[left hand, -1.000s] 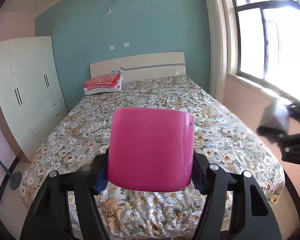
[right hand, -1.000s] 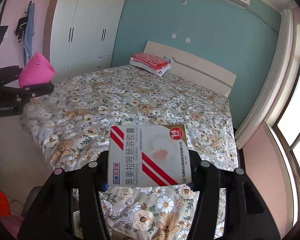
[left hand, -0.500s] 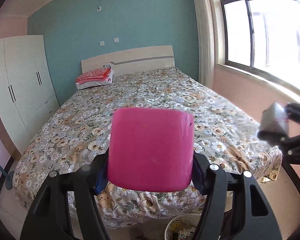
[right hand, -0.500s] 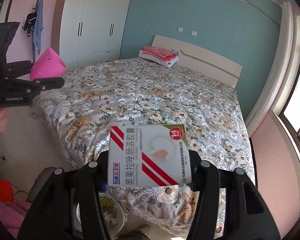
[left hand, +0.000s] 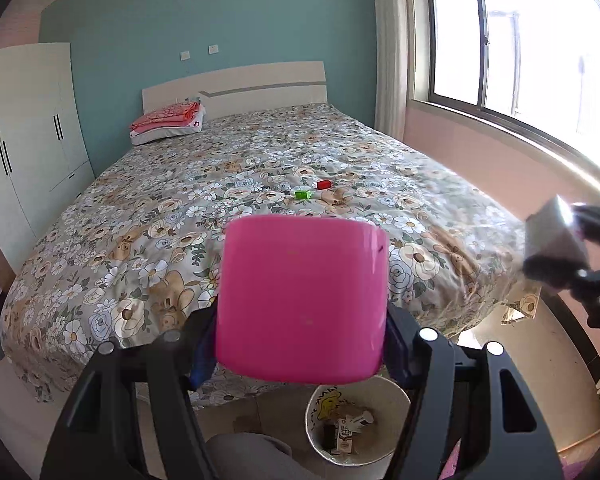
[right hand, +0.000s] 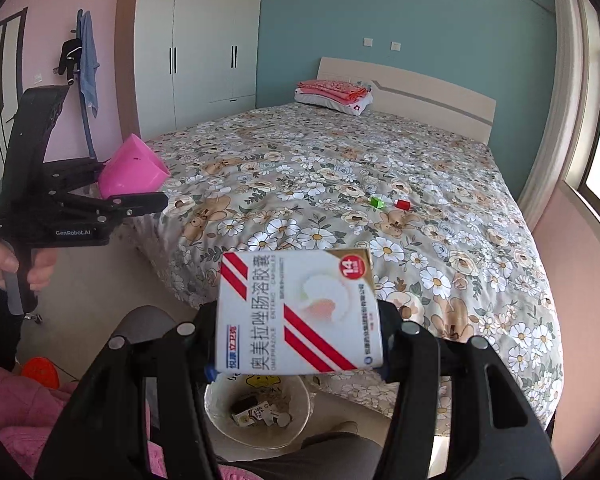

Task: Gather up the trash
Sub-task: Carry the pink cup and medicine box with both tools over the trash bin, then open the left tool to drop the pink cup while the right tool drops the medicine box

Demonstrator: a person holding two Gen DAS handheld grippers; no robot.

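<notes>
The left gripper (left hand: 302, 304) clamped a pink cup (left hand: 302, 300); the right gripper (right hand: 298, 314) clamped a medicine box (right hand: 298, 314). Both hung above the near bin (right hand: 256, 412), which already held scraps. Green (left hand: 302, 194) and red (left hand: 323, 184) bits lay far on the bed (left hand: 140, 216), uncollected.

Bin (left hand: 356, 420) on floor before bed (left hand: 240, 200), two blocks (left hand: 312, 190) on bed

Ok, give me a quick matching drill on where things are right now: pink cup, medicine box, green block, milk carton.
Things:
1. pink cup
2. medicine box
3. green block
4. milk carton

Places:
A. inside the trash bin
B. clamped in the right gripper
C. lying on the bed
D. clamped in the left gripper

Pairs: 1-D, 2-B, 3-C, 4-A
</notes>
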